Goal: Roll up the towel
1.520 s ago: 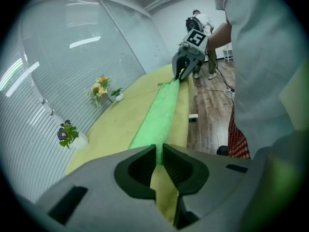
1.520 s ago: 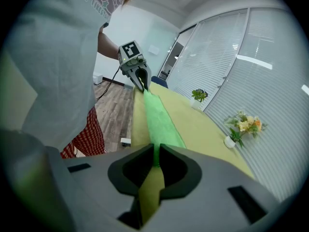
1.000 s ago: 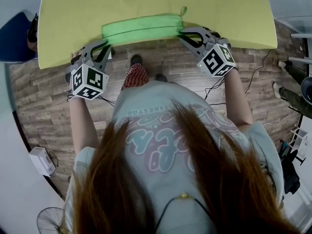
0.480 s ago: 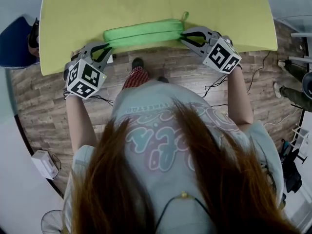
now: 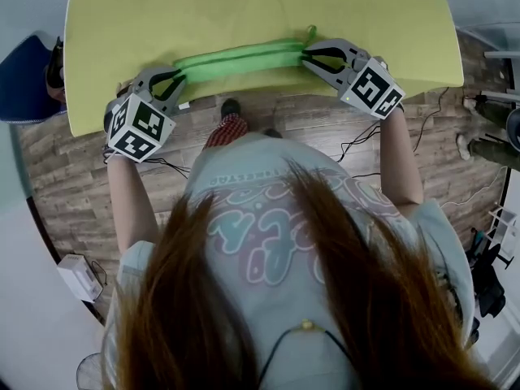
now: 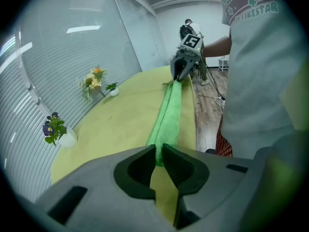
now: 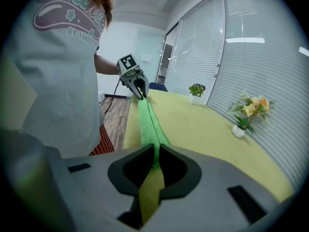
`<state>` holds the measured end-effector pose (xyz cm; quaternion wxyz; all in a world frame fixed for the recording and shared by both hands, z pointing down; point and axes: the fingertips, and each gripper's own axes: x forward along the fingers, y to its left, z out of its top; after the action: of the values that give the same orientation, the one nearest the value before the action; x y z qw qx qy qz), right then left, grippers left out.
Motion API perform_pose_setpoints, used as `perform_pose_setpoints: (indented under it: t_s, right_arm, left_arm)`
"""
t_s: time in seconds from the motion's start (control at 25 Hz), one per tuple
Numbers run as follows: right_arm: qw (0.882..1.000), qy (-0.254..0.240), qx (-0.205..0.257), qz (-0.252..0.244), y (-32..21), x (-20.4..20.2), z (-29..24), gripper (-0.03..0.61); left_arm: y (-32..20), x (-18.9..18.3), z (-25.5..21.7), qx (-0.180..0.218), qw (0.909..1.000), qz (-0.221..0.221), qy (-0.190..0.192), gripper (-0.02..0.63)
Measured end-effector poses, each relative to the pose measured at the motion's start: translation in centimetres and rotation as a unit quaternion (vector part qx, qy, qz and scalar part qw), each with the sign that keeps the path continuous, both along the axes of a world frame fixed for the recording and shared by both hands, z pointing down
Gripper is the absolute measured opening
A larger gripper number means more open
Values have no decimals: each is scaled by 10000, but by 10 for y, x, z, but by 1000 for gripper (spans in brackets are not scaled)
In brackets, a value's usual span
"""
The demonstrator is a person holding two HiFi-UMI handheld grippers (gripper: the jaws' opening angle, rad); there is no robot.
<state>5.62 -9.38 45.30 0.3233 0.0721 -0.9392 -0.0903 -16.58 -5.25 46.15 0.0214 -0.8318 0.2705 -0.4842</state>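
One green towel [image 5: 240, 57] lies on one yellow-green table [image 5: 244, 6]. There are two grippers: the left gripper [image 5: 180, 78] at the towel's nine o'clock end and the right gripper [image 5: 306, 54] at its three o'clock end. Three potted plants stand on the table in the left gripper view: an orange-flowered plant [image 6: 94, 79], a small green plant [image 6: 112, 87] and a purple-flowered plant [image 6: 54, 128]. On the floor are one blue chair [image 5: 24, 75] at the table's nine o'clock and one white box [image 5: 80, 276] toward seven o'clock.

Wood-plank floor [image 5: 73, 161], yellow-green table [image 5: 244, 6], blinded glass walls [image 6: 58, 57], perhaps a fan [image 5: 88, 374].
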Motion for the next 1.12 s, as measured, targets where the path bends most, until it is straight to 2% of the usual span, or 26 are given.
perform_pose_setpoints:
  t_s: [0.36,0.64,0.8,0.96,1.12]
  right_arm:
    - [9999,-12,54,90,-11,-1,0,44]
    - [9996,61,263,92,-14,-4,1,48]
    - [9990,-74,302,307,-19,-1,-2,76]
    - [9983,-256,295,437,-18,2,-9,77]
    - [9968,-381,506,496,-18,5,-16,77]
  left_arm:
    - [-10,0,-1,-16,9999,91,-63,48]
    - [-15,-1,-4,291,9987,81,-419,49]
    - [-20,-2,-6,389,9987,-182,-256,49]
    - [-19,-5,-13,516,9980,-349,-121,49]
    - [-20,-5,-21,698,9968,-362,148,49]
